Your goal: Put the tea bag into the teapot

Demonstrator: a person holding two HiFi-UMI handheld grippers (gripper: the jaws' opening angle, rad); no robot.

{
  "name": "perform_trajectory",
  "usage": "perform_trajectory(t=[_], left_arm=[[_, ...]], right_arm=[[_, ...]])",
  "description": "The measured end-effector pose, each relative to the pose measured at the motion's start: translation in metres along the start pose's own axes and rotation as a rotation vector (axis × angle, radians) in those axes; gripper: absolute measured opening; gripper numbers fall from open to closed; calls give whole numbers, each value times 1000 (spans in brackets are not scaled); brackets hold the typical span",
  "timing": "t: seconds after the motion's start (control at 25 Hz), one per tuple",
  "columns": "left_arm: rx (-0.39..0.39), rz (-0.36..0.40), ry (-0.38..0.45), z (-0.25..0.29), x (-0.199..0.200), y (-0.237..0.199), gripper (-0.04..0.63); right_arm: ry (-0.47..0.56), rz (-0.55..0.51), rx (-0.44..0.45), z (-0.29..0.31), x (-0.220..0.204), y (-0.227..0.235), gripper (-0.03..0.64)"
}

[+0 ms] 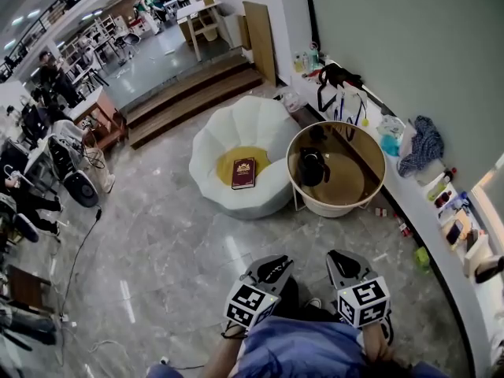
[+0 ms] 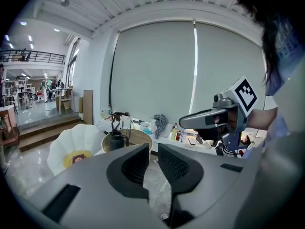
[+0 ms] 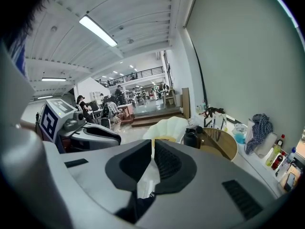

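Left tongs (image 2: 153, 149) released, right tongs (image 3: 153, 144) nearly clenched, both empty: rushing, I could topple the one-o'clock teapot (image 1: 312, 166).

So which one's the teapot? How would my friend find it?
Find the big white shell-shaped chair; right beside it stands a round wooden table with a white rim. The teapot stands on it, the only black pot there.

We note a black teapot (image 1: 312, 166) on a tan desk (image 1: 339, 209) with a white rim. The chair (image 1: 228, 128) is white, its cushion (image 1: 223, 164) yellow, the book (image 1: 243, 173) dark red. The floor (image 1: 157, 235) is grey and veined. The left gripper (image 1: 274, 263) and right gripper (image 1: 345, 260) are grey, with black-and-white square markers.
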State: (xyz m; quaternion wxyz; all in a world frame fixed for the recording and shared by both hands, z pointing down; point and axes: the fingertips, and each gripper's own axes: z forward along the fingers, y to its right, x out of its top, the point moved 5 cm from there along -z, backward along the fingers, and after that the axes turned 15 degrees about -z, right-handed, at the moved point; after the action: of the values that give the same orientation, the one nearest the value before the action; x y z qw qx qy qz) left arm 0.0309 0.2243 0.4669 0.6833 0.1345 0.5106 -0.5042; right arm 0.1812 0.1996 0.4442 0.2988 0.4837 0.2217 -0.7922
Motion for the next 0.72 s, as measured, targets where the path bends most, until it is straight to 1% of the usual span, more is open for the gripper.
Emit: perform_trajectory(t=[0.32,0.72], left_arm=[[-19,30,-4,4,-5,12,54],[-33,40,-24,5,-4,23,54]], right_arm=[[12,8,-25,-13,-7,6,31],[14,35,-76,-29,-12,18,28]])
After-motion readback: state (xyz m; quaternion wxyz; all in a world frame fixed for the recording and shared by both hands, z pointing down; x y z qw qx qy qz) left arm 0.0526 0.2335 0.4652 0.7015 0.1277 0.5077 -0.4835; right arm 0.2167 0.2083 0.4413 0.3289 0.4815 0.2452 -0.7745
